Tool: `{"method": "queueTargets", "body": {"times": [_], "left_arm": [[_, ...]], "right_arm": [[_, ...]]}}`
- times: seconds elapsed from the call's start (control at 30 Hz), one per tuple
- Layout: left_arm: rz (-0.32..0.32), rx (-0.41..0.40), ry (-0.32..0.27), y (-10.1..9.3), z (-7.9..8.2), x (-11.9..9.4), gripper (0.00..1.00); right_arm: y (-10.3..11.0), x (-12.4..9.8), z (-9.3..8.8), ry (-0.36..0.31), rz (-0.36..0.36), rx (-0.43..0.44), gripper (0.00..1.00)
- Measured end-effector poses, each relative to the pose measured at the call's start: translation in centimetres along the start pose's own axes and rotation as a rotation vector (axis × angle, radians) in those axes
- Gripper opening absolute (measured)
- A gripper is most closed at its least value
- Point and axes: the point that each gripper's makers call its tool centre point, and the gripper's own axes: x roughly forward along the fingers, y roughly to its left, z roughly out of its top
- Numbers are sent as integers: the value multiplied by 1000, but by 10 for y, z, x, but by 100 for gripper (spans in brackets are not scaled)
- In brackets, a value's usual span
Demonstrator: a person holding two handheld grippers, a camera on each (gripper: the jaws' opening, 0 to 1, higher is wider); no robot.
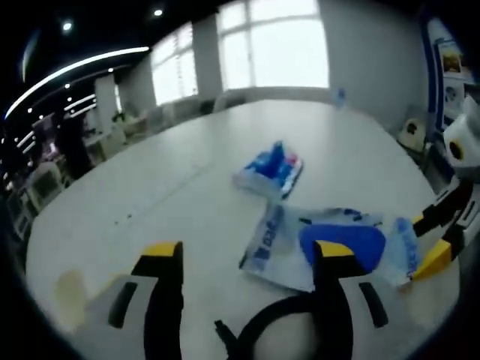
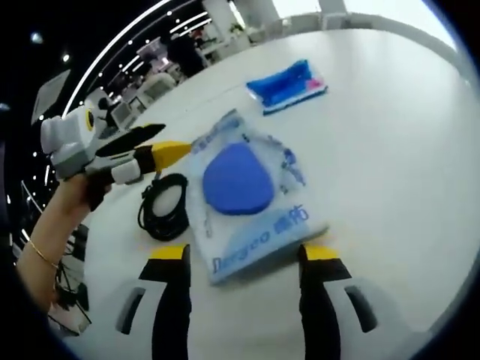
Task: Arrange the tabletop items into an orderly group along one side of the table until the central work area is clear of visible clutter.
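Landmark: the clear pouch with the blue pad, lying flat near the middle of the white table. Items run left to right across the right gripper view.

1. Left gripper: just left of the pouch, its yellow tips at the pouch's upper-left edge. Contact cannot be told. In this view its jaws look nearly together; in the left gripper view the same jaws stand well apart, with nothing between them.
2. Black coiled cable: just left of the pouch, touching or nearly touching its edge.
3. Pouch: printed lettering along its near edge, with the blue pad inside.
4. Right gripper: jaws wide, straddling the pouch's near edge, nothing gripped (the tips appear to rest at or just above the film).
5. Blue packet: well beyond the pouch, lying alone.

Risks, judged:
- The pouch film is slick and thin, so a pinch at the edge may slip, or lift only the film while the pad slides inside.
- Pushing the pouch sideways could drag the cable coil along and uncoil it.
- The two grippers are close together at one item, so they may collide.
- All three items sit centrally, so the clearing has hardly begun.
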Motion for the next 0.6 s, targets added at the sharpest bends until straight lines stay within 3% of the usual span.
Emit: {"method": "queueTargets", "body": {"times": [0.13,0.27,0.37,0.53,0.6], "left_arm": [[-34,-4,10,-2,-3,7,50],[-63,21,81,-3,-16,17,43],[-110,-106,64,-6,-18,24,40],[-98,-9,133,-4,-29,28,22],[-119,2,124,-8,-28,29,18]], "right_arm": [[3,0,-3,13,7,47,49],[4,-1,-5,21,6,66,43],[1,0,-6,33,-8,87,36],[-4,1,-7,35,-25,90,28],[-5,1,-7,41,-26,93,25]]}}
